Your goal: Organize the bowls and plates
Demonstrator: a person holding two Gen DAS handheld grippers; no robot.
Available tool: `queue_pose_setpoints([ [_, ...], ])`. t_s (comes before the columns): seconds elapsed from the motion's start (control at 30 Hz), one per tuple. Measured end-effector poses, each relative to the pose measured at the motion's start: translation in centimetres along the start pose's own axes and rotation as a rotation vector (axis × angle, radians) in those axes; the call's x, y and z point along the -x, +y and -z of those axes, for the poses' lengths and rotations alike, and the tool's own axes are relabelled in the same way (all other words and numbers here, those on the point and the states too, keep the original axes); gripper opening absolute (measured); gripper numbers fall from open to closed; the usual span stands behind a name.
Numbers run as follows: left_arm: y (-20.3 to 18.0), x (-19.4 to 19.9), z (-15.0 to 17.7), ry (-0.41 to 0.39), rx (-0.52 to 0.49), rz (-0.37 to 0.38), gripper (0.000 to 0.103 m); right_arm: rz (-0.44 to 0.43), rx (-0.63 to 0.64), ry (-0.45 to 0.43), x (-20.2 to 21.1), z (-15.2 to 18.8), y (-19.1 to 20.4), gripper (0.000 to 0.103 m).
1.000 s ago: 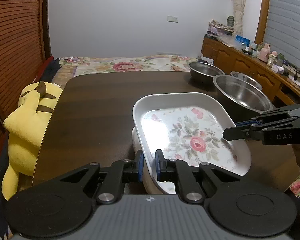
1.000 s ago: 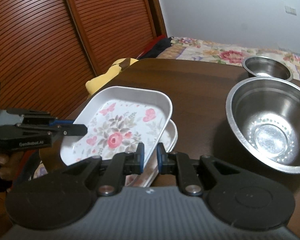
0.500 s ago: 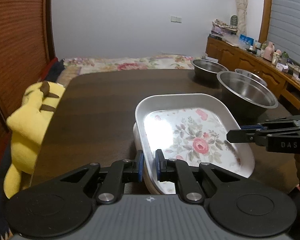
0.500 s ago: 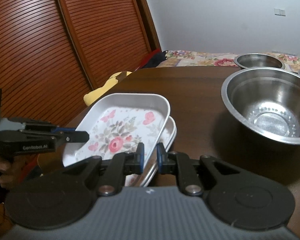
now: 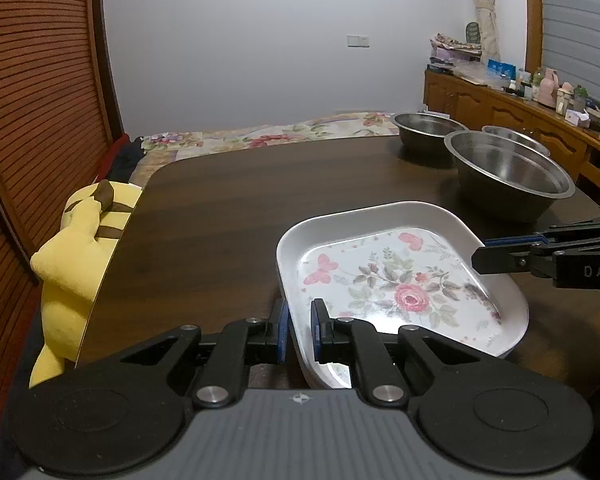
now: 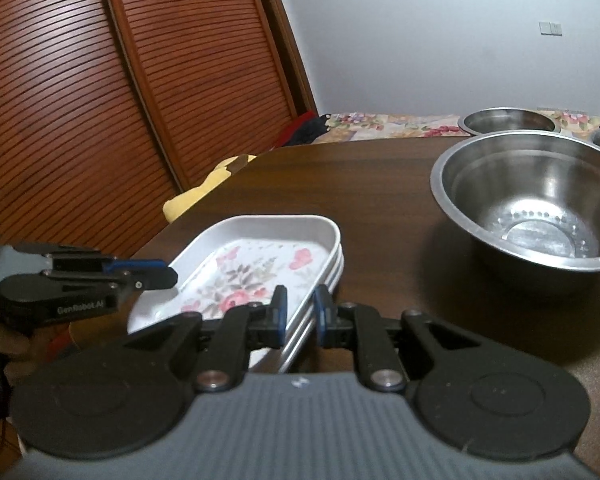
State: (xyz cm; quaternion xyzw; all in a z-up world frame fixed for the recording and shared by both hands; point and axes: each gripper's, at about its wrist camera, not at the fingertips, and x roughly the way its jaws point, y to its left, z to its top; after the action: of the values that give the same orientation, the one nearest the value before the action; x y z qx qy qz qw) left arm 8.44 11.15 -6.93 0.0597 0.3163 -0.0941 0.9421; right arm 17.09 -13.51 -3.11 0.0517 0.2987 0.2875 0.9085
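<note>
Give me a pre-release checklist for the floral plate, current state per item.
1. Left tongs grip the rim of the white rectangular floral plate: ok.
2. Right tongs grip the opposite rim: ok.
3. Floral plate nested on the matching plate underneath: ok, edges look aligned.
4. Plate fully seated, no gap: cannot tell.
5. Large stainless steel bowl clear of the stack: ok.
6. Stack wholly on the dark wooden table: ok in the left view.

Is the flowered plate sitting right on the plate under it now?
Touching. In the right wrist view the flowered plate lies nested on the lower plate, rims stacked with no gap on the far side. Both grippers straddle its rim.
</note>
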Motion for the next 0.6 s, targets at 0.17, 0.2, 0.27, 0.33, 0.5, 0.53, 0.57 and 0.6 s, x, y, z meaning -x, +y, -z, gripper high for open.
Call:
queue_pose_setpoints([
  [0.17, 0.0, -0.2, 0.1, 0.01, 0.013, 0.003, 0.013, -0.006, -0.003, -0.001, 0.0, 0.1, -0.2, 0.016],
  [0.2, -0.1, -0.2, 0.1, 0.009, 0.017, 0.005, 0.013, -0.007, -0.003, -0.001, 0.0, 0.1, -0.2, 0.016],
  [0.27, 0.0, -0.1, 0.0, 0.002, 0.026, 0.008, 0.014, -0.008, -0.005, -0.002, 0.0, 0.0, -0.3, 0.016],
  [0.33, 0.1, 0.0, -0.1, -0.003, 0.03, 0.01, 0.015, -0.005, -0.003, -0.003, -0.1, 0.0, -0.3, 0.016],
  [0.5, 0.1, 0.6, -0.8, -0.029, 0.037, 0.022, 0.026, 0.01, 0.009, -0.019, 0.3, -0.3, -0.3, 0.017],
  [0.53, 0.1, 0.7, -1.1, -0.035, 0.038, 0.025, 0.026, 0.011, 0.007, -0.025, 0.5, -0.4, -0.4, 0.017],
  [0.57, -0.1, 0.8, -1.2, -0.041, 0.037, 0.028, 0.029, 0.015, 0.006, -0.032, 0.7, -0.5, -0.5, 0.017],
  [0.6, -0.2, 0.9, -1.5, -0.048, 0.036, 0.032, 0.031, 0.021, 0.006, -0.041, 0.9, -0.7, -0.6, 0.017],
])
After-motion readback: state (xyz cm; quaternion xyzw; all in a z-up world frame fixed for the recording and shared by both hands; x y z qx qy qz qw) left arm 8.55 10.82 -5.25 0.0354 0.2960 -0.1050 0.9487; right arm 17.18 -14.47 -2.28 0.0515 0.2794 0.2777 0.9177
